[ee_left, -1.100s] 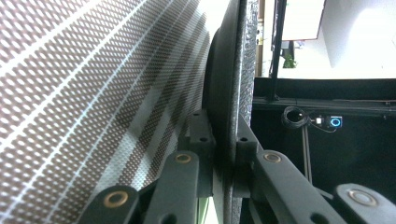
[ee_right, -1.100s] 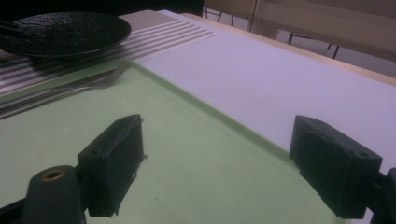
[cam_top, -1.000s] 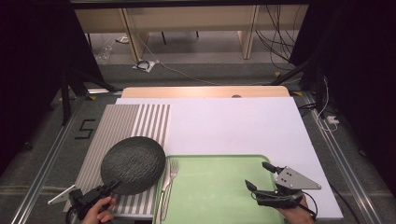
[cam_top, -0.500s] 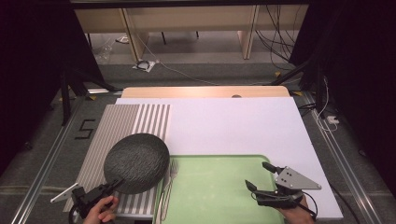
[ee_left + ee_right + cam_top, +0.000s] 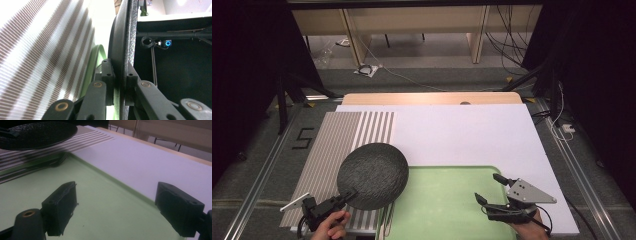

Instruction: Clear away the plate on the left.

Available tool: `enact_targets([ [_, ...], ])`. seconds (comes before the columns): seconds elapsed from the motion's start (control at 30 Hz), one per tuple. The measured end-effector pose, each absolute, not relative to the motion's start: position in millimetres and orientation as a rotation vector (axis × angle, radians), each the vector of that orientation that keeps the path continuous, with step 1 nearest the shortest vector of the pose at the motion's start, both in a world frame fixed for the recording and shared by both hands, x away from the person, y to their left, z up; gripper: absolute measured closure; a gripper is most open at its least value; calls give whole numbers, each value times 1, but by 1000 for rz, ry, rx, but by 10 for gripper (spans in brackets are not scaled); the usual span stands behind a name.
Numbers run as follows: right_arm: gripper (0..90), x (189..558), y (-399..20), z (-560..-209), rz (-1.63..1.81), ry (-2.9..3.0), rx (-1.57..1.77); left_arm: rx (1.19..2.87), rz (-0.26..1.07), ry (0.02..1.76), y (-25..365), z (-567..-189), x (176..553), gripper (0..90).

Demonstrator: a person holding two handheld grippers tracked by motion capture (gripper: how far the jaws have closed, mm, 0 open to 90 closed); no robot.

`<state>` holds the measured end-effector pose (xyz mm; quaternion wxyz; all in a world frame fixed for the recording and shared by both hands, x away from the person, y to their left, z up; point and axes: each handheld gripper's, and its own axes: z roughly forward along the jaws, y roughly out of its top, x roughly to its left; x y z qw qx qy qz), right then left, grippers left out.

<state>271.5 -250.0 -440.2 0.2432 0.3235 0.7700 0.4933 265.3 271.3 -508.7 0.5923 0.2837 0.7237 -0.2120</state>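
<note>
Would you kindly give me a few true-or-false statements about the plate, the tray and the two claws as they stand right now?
1. The left claw grips the dark plate by its rim. True.
2. The right claw is shut on a fork. False: it is open and holds nothing.
3. The right claw hangs over the green tray. True.
4. The plate lies flat in the middle of the tray. False: it is held up, over the striped mat and the tray's left edge.
</note>
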Motion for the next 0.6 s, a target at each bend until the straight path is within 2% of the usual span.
enact_targets([
  [0.6, 185, 272, -250, -440, 1346, 2105, 886, 777, -576, 1651, 236, -508, 271, 828],
])
